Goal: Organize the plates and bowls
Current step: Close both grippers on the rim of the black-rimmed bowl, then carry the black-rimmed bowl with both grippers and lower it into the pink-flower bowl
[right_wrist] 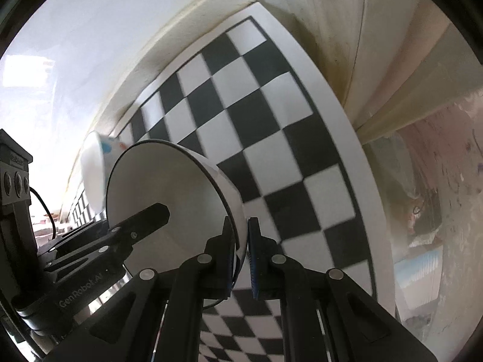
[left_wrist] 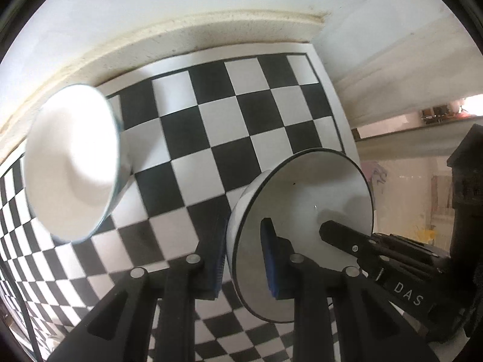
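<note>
Black-rimmed bowl [left_wrist: 305,208] pinched by its wall in both left gripper [left_wrist: 246,259] and right gripper [right_wrist: 241,255], probably for steady carrying toward far-left bowl [left_wrist: 72,163].

Both cameras ride just behind their own fingers and look forward along them, close over the checkered mat [left_wrist: 235,126], each tilted so the mat runs up toward the pale wall [left_wrist: 151,3]. The left wrist view comes at the black-rimmed bowl [left_wrist: 311,199] from its left, with the right gripper [left_wrist: 335,232] reaching in from the right edge. The right wrist view faces the same bowl from the other side, the left gripper [right_wrist: 151,214] at its left edge; both share the bowl, the mat and a second white bowl [left_wrist: 72,163] beyond.
</note>
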Motion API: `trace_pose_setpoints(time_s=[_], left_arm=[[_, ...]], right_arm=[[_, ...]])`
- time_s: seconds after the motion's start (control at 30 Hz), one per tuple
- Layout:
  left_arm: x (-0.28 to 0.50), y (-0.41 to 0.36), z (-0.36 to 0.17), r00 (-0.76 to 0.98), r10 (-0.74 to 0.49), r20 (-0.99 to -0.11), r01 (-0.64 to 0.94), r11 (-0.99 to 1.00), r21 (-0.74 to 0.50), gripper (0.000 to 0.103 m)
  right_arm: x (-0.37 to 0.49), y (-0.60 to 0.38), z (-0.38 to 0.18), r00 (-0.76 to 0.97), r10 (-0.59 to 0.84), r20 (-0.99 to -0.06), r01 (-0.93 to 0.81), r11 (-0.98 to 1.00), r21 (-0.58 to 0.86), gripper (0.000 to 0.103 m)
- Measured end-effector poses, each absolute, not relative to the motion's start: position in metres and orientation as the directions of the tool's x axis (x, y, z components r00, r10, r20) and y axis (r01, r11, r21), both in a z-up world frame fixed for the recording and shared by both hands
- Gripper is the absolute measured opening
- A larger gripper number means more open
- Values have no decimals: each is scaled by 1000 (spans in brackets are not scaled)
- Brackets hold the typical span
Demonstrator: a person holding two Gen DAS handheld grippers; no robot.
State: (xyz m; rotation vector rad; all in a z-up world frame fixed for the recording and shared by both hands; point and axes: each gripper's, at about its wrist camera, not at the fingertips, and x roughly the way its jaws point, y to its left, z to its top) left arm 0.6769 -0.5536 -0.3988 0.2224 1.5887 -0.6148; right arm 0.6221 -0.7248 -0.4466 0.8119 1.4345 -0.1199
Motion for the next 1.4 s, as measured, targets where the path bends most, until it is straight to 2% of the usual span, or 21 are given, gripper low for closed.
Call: trace_pose_setpoints(time_s=[0.27,0.6,0.87,1.13,1.4], left_arm=[[642,-513,-356,-42,-225,-973,517,829,-214,20],[612,-426,-310,6,-227,-974,486,852,-196,20],[580,-360,-287,4,-214,-977,475,860,-187,20],[559,-316,-313,-75,-172,-982,449,874,-187,20],[552,-311,-363,-177,-110,-978,432,884,-177,20]], right_arm=[[594,-676,-401,203,390,-898,458,773,439,9],[558,-590,-351,190,391,-901,331,838,433,9],[524,-534,-338,169,432,-886,279,841,463,9],[505,-495,-369,91,451,-888,284,843,457,9],[504,-482,-412,2,417,-909,288,870,399,10]])
